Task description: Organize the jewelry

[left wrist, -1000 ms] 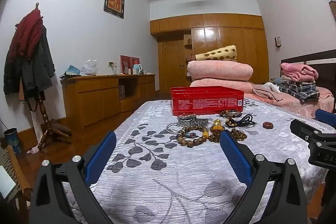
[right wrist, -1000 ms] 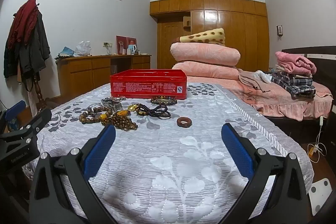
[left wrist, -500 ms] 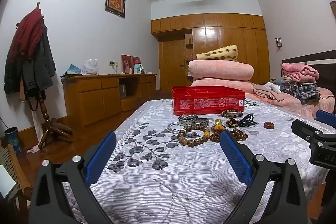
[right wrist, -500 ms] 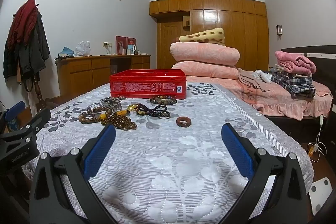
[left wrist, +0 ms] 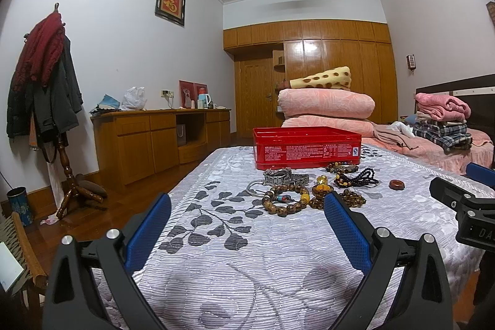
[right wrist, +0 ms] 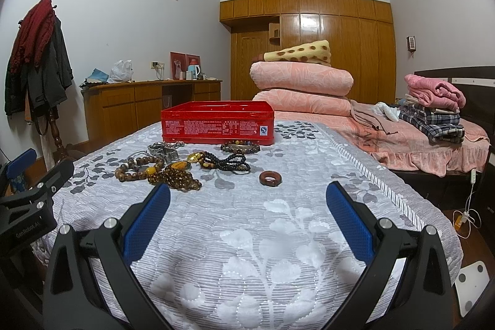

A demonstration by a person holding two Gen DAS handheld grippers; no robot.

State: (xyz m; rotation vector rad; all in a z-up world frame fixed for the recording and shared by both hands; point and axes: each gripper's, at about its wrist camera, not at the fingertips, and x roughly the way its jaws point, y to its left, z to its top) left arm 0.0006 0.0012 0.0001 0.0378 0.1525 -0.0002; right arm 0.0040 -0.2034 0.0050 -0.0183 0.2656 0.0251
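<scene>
A red tin box (left wrist: 306, 148) (right wrist: 217, 126) stands open on the grey leaf-patterned bed cover (left wrist: 216, 237) (right wrist: 278, 237). In front of it lies a cluster of jewelry: a brown bead bracelet (left wrist: 286, 201) (right wrist: 139, 168), a metal watch (left wrist: 286, 177) (right wrist: 163, 151), dark bead strings (left wrist: 355, 178) (right wrist: 229, 162), a gold-brown bead string (right wrist: 178, 177) and a brown ring (left wrist: 397, 184) (right wrist: 270, 178) set apart to the right. My left gripper (left wrist: 247, 212) is open and empty, short of the jewelry. My right gripper (right wrist: 247, 206) is open and empty, just short of the ring.
Folded pink quilts (left wrist: 324, 107) and a spotted blanket (right wrist: 300, 53) are stacked behind the box. Folded clothes (right wrist: 433, 110) lie on the pink bed at right. A wooden cabinet (left wrist: 154, 138) and a coat stand (left wrist: 46, 82) line the left wall.
Both grippers have edged slightly forward toward the jewelry; the view is nearly the same. Both stay open and empty.
</scene>
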